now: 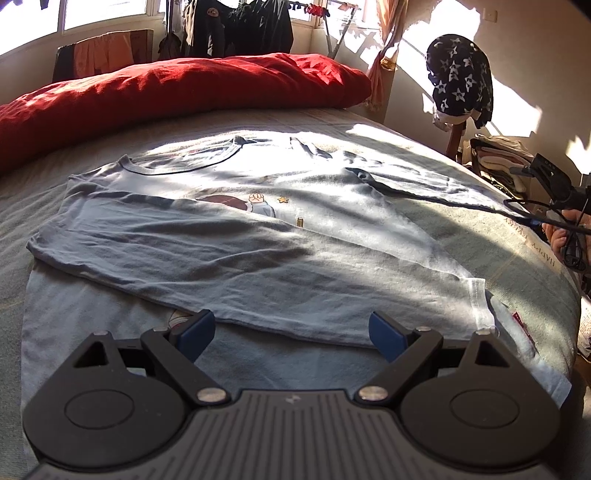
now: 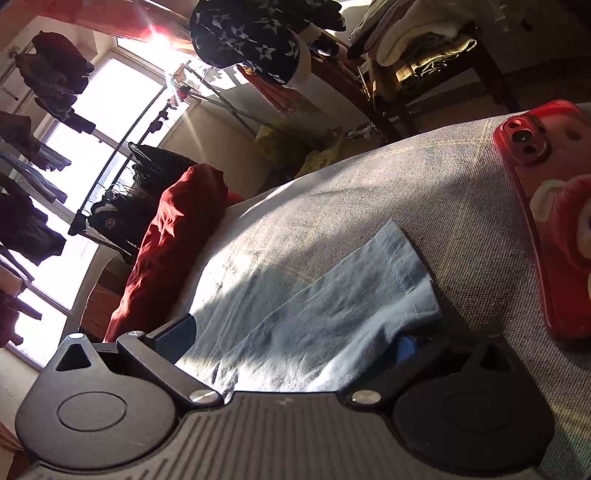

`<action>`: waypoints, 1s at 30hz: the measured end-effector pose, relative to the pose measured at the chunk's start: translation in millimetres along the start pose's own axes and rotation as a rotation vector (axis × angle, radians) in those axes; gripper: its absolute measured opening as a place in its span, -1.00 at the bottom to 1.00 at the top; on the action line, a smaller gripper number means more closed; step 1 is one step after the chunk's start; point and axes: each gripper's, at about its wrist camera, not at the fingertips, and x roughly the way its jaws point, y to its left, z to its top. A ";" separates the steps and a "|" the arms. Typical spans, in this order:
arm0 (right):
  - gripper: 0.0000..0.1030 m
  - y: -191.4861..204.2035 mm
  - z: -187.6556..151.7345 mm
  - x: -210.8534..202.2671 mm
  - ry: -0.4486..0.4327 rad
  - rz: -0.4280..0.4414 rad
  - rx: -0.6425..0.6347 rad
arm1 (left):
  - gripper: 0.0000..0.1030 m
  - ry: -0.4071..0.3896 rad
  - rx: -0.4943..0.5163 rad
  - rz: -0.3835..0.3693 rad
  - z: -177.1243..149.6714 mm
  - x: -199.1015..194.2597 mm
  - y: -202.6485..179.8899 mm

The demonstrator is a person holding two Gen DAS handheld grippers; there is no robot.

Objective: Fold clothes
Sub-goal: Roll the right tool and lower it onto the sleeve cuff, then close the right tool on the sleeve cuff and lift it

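A light blue T-shirt (image 1: 258,229) lies flat on the grey bedspread (image 1: 461,221), its left side folded over the printed front. The left gripper (image 1: 291,332) hovers just above the shirt's near hem, jaws spread wide and empty. The right gripper (image 2: 291,343) stands open around the shirt's sleeve (image 2: 332,295), the cloth lying between its fingers; whether the pads press it, I cannot tell. A red phone (image 2: 546,206) rests beside the sleeve.

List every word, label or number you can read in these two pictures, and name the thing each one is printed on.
"HAPPY EVERY": printed along the edge of the bed sheet, seen upside down at the right; the second word is partly creased.
Round patch on the dark jacket: too small to read.
Print on the light blue T-shirt: a picture with no readable words.
Red phone case: no readable text.
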 end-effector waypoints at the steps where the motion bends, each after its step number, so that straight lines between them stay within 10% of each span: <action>1: 1.00 -0.6 1.5 0.2 0.005 0.000 0.004 | 0.75 0.001 -0.002 0.001 0.0 0.1 0.3; 22: 0.30 -9.3 12.9 1.4 -0.037 -0.100 0.045 | 0.75 -0.011 -0.029 0.000 1.5 -2.7 6.1; 25: -0.06 -14.2 8.0 -2.3 -0.046 -0.123 0.052 | 0.75 -0.009 -0.032 0.001 1.6 -2.2 7.1; 28: -0.88 -26.2 4.8 -7.0 -0.038 -0.150 0.069 | 0.75 -0.010 -0.034 0.002 1.8 -2.6 7.9; 30: -0.96 -34.4 5.6 -8.2 -0.031 -0.127 0.095 | 0.75 -0.011 -0.034 0.002 2.1 -3.5 8.2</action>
